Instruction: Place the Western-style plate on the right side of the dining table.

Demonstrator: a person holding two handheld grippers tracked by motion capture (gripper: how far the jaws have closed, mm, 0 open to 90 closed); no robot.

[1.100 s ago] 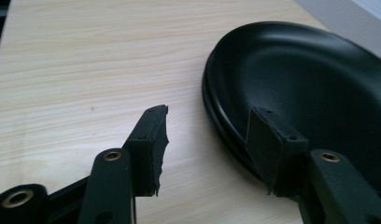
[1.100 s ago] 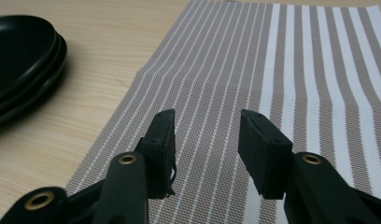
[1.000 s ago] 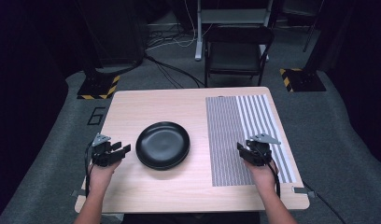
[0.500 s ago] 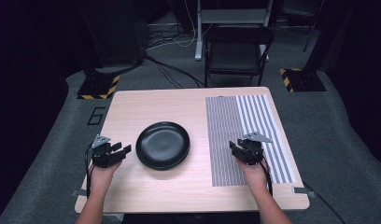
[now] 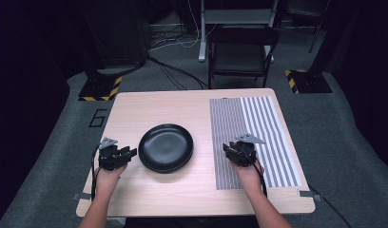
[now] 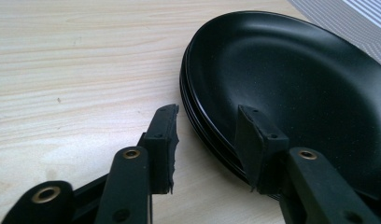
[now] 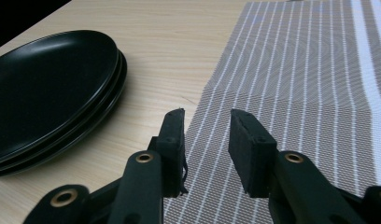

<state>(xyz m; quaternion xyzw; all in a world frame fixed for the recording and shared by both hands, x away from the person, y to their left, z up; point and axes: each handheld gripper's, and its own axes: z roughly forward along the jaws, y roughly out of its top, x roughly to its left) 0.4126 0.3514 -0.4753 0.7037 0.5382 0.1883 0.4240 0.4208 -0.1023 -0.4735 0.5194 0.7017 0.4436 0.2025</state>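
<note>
A stack of black plates (image 5: 166,147) sits in the middle of the light wooden table (image 5: 182,107); the right gripper view shows three of them (image 7: 48,88). My left gripper (image 5: 130,153) is at the stack's left rim and open. In the left gripper view (image 6: 207,144) one jaw stands outside the rim and the other over the top plate (image 6: 296,74), not closed on it. My right gripper (image 5: 230,150) is open and empty, hovering at the left edge of the striped placemat (image 5: 256,133). Its jaws (image 7: 206,140) stand over the mat's edge (image 7: 291,79), apart from the plates.
The grey-and-white striped placemat covers the right part of the table. A dark folding chair (image 5: 242,52) stands beyond the far edge, with cables and stand bases on the floor. Bare wood lies in front of the plates.
My right gripper has moved left across the placemat, toward the plates. The left gripper and the plates have stayed where they were.
</note>
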